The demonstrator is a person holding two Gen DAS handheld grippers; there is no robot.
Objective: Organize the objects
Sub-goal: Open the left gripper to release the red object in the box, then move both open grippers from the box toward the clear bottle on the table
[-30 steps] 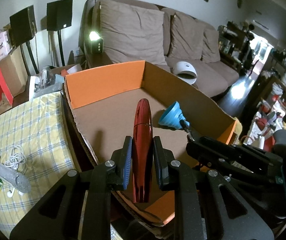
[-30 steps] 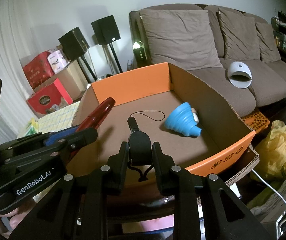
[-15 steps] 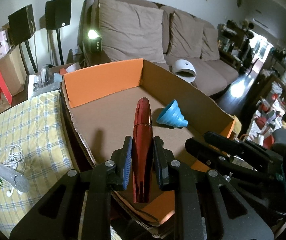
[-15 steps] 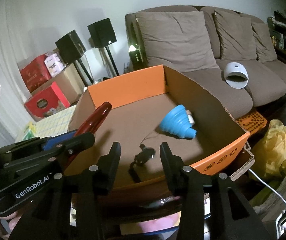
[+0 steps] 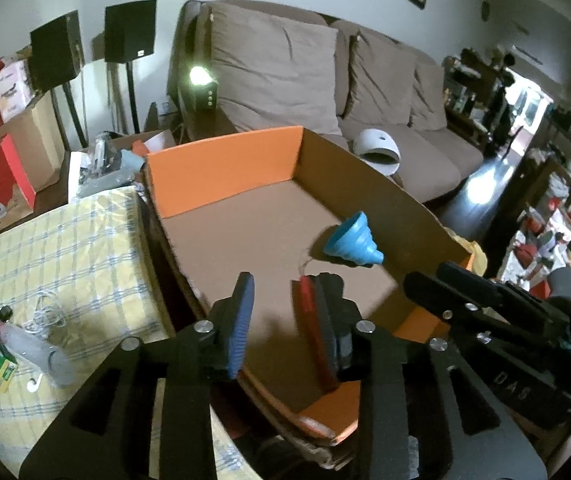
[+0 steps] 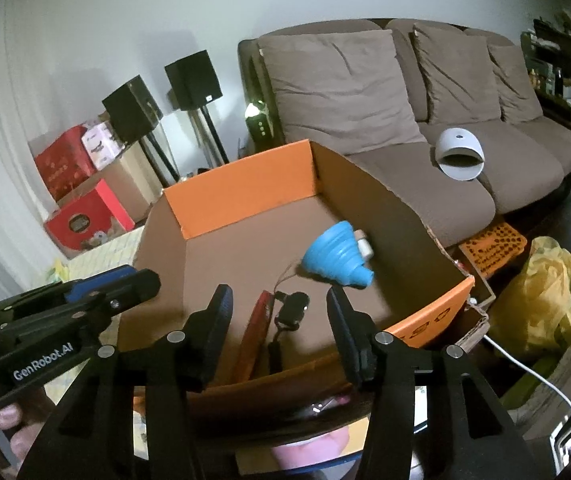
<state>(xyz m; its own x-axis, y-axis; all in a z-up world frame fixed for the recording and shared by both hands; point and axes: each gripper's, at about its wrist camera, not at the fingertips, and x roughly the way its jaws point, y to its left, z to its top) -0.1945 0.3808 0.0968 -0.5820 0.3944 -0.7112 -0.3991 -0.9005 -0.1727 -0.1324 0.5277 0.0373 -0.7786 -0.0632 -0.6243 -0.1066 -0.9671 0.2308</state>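
Nearest, the left gripper (image 5: pixel 281 322): jaws have just been opening and stand apart. The red case (image 5: pixel 312 334) is between them, lying against the right-hand finger, clear of the blue left pad (image 5: pixel 241 322). Not pinched; released, by my reading. Its long axis runs away from the camera along the fingers, so a straight pull-back should clear it.

The right gripper (image 6: pixel 279 314) has also just been opening; jaws wide, nothing pressed. Below and between them, on the floor of the cardboard box (image 6: pixel 245 200), lies the small black device (image 6: pixel 291 308) with its cord trailing toward the near wall. The red case sits just left of it, lengthwise, near the left finger (image 6: pixel 215 316).

Red case: slim, elongated, glossy dark red. Black device: small, rounded, matte.

Farther in, near the right wall, the blue funnel (image 6: pixel 335 256) lies on its side, spout pointing right.

On the checked cloth (image 5: pixel 65 248) left of the box, a clear bottle (image 5: pixel 33 354), a white cable and a green carton remain; the left hand is the nearer.
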